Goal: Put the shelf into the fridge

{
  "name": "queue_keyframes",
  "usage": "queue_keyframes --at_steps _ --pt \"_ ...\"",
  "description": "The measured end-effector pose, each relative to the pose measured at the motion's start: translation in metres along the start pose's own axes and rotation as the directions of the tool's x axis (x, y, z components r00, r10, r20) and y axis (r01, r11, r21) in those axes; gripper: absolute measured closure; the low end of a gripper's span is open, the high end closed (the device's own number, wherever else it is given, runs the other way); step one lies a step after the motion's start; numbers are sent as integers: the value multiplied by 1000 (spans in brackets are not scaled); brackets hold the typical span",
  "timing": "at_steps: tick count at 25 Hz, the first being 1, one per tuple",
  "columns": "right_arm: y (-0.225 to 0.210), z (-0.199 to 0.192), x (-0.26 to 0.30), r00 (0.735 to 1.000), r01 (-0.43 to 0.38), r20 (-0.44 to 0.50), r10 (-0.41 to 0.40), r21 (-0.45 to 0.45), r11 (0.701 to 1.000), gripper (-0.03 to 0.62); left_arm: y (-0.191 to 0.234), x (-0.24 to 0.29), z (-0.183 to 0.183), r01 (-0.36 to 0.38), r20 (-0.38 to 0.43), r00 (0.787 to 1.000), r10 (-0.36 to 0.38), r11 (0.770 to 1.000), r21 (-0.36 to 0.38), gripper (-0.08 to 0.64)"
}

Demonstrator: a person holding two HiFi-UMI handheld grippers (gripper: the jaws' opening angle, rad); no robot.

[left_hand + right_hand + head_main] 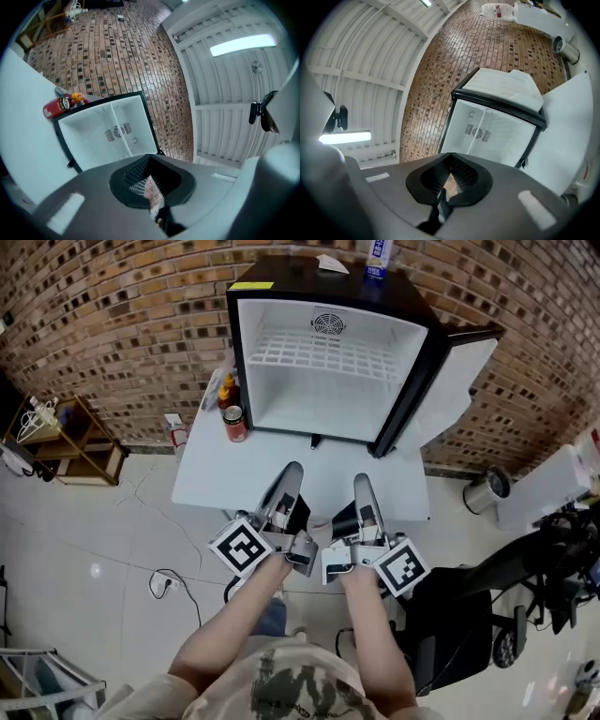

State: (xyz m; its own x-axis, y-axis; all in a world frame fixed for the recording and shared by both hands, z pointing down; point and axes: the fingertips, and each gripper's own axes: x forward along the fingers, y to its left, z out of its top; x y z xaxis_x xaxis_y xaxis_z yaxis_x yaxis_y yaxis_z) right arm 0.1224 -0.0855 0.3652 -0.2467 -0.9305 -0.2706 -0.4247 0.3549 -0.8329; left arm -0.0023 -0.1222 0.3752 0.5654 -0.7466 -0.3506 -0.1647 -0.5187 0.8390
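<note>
While the fridge (281,409) is positioned open at the far side of the table (211,479), the shelf (323,354) is seated inside it, in the upper part. The left gripper (292,471) and right gripper (361,482) are held side by side near the table's near edge, jaws pressed together on nothing.

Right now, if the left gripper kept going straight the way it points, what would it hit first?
Probably the fridge: the left gripper hovers over the white table, aimed at the open front, with nothing in between. Whether it meets the bottom lip or passes inside is unclear.
</note>
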Motion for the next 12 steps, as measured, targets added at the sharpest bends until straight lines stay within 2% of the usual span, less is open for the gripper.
queue_keyframes --at_steps 4,8,12 --pt "12 -3 -38 1000 -12 -2 12 20 1000 592 -14 -32 -16 -41 -10 999 42 997 73 560" --pt "24 -8 -65 1000 -21 -14 21 30 999 592 -38 -52 -28 -25 0 1000 25 998 52 560" --pt "35 -17 -84 999 -33 -32 34 43 999 592 -55 -74 -29 -43 9 999 42 995 89 560"
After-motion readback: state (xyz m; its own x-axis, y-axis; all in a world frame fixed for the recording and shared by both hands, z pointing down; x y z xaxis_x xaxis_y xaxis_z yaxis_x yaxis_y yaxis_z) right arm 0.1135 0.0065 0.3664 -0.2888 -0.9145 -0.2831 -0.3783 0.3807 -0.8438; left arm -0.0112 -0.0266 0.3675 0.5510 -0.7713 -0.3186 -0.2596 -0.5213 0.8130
